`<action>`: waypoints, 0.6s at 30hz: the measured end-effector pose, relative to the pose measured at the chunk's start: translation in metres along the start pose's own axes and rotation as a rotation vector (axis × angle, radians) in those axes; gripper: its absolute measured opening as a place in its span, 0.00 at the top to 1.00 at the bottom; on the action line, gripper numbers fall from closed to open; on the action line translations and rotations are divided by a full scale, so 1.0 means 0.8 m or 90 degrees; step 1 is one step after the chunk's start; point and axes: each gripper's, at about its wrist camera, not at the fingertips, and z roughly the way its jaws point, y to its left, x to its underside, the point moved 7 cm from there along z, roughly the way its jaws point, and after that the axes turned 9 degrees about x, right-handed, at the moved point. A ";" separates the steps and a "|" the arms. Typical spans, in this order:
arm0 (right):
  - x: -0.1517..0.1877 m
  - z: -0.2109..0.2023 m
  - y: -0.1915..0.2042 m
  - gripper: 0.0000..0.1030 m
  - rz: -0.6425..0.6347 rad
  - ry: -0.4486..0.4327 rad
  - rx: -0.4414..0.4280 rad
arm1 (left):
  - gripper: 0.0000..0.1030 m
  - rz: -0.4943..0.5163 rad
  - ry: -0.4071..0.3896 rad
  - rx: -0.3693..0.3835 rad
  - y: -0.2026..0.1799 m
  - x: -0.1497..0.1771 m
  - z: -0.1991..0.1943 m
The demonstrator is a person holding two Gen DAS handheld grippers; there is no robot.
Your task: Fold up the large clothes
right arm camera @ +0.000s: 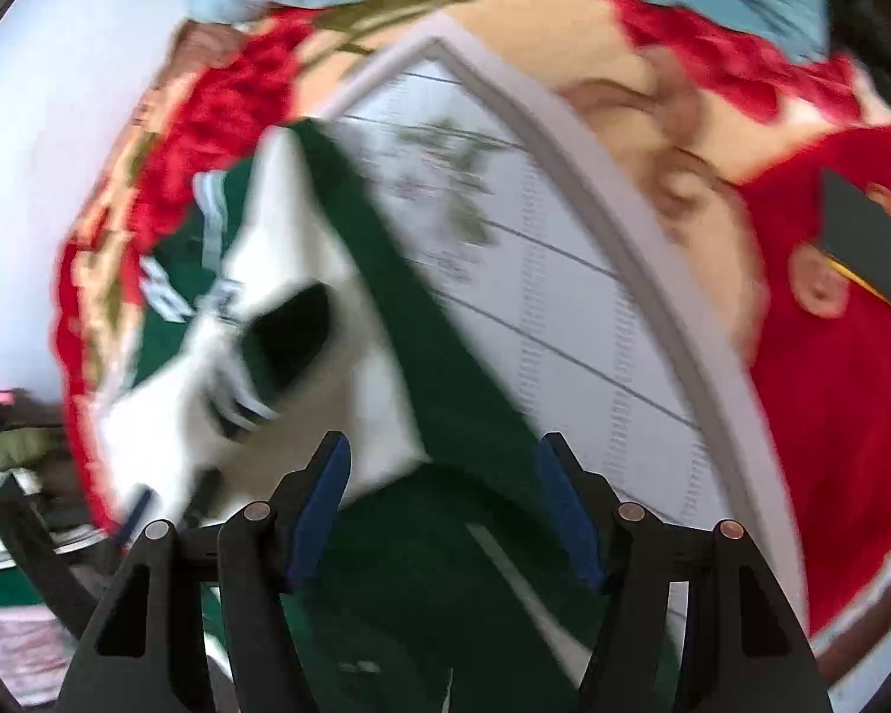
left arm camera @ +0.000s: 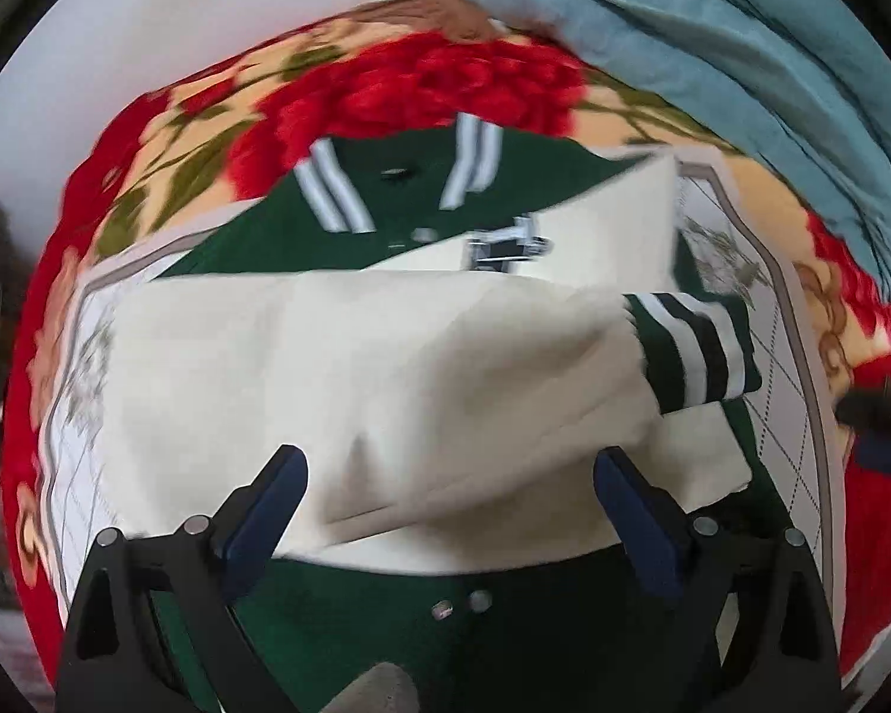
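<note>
Green jacket sits half-folded, cream sleeves crossed; left tool and right tool both gape empty, probably hem fold next.

No text, label, brand or number can be read in either view; the patch on the jacket, near the middle of the left wrist frame, is too blurred to make out, and motion blur smears the right wrist frame
</note>
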 end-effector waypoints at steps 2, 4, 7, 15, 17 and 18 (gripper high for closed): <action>-0.013 0.008 0.031 0.35 -0.010 0.012 -0.056 | 0.04 -0.031 -0.008 -0.001 0.020 0.008 -0.015; -0.020 0.026 0.058 0.35 -0.019 0.038 -0.085 | 0.04 -0.055 0.000 -0.004 0.038 0.017 -0.021; -0.025 0.077 0.095 0.35 -0.054 0.087 -0.065 | 0.04 -0.096 0.008 -0.043 0.075 0.029 -0.028; -0.026 0.112 0.158 0.96 -0.189 0.036 0.029 | 0.04 -0.148 0.002 -0.187 0.190 0.025 -0.040; -0.046 0.068 0.161 0.96 -0.193 -0.039 0.035 | 0.04 -0.158 -0.005 -0.205 0.214 0.018 -0.040; -0.058 0.053 0.159 0.96 -0.186 -0.063 0.037 | 0.04 -0.163 -0.003 -0.211 0.224 0.015 -0.036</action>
